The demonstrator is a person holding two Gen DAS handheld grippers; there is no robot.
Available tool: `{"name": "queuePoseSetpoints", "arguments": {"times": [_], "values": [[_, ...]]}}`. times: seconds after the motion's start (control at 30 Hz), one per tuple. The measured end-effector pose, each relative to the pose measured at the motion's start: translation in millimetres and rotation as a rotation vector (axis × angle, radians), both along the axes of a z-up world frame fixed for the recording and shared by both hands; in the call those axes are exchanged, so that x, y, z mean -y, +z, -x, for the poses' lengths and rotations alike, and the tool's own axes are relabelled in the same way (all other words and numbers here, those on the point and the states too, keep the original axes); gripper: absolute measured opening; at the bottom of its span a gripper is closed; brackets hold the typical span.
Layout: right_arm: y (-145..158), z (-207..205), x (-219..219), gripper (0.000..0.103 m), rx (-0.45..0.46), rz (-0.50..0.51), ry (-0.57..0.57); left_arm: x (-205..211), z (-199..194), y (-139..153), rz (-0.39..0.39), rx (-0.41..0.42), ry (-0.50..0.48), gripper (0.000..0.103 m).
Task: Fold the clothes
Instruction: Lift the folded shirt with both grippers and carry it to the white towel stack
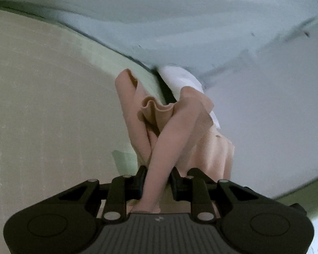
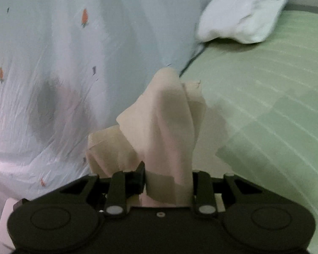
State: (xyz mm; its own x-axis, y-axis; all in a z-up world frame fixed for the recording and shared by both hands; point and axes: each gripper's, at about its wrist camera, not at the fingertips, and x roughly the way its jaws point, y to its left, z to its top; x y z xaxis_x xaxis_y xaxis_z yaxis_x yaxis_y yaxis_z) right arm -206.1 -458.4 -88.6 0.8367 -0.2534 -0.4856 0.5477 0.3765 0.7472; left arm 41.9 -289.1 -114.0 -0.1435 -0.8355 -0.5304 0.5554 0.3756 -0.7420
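Note:
A peach-beige cloth (image 1: 176, 127) hangs bunched in front of my left gripper (image 1: 158, 182), which is shut on a twisted fold of it. In the right wrist view the same beige cloth (image 2: 165, 122) stands up in a loose peak from my right gripper (image 2: 167, 182), which is shut on its edge. The cloth is lifted off the green bed surface (image 2: 275, 105). The right finger of the right gripper is hidden behind the fabric.
A pale blue sheet with small orange flowers (image 2: 63, 63) lies to the left. A white folded cloth (image 2: 239, 23) sits at the far right on the green surface. White fabric (image 1: 180, 80) shows behind the cloth in the left wrist view.

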Motion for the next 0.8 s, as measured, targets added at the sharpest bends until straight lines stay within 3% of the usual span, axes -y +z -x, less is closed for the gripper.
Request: {"name": "queuePoseSetpoints", "arguments": {"times": [0.17,0.33,0.47,0.57,0.8], "values": [[-5.6,45.4,-12.8,0.030,-0.031,-0.010,-0.079,9.4,41.4,-11.2,-0.019,-0.003,-0.085,0.025],[-24.5,71.3,9.6,0.030,0.005,-0.053,-0.063,28.2,72.4,-3.7,-0.082,0.076,-0.066,0.025],[-23.9,85.5,57.1,0.030,-0.003,0.008,0.013,60.3,108.6,6.9,-0.113,0.123,-0.017,0.025],[-17.8,103.7,104.5,0.030,0.033,0.041,0.053,95.4,135.6,19.0,-0.107,0.174,0.004,0.025],[13.2,134.1,201.8,0.030,0.015,0.183,0.086,188.3,171.7,44.4,-0.067,0.217,0.020,0.025]]}}
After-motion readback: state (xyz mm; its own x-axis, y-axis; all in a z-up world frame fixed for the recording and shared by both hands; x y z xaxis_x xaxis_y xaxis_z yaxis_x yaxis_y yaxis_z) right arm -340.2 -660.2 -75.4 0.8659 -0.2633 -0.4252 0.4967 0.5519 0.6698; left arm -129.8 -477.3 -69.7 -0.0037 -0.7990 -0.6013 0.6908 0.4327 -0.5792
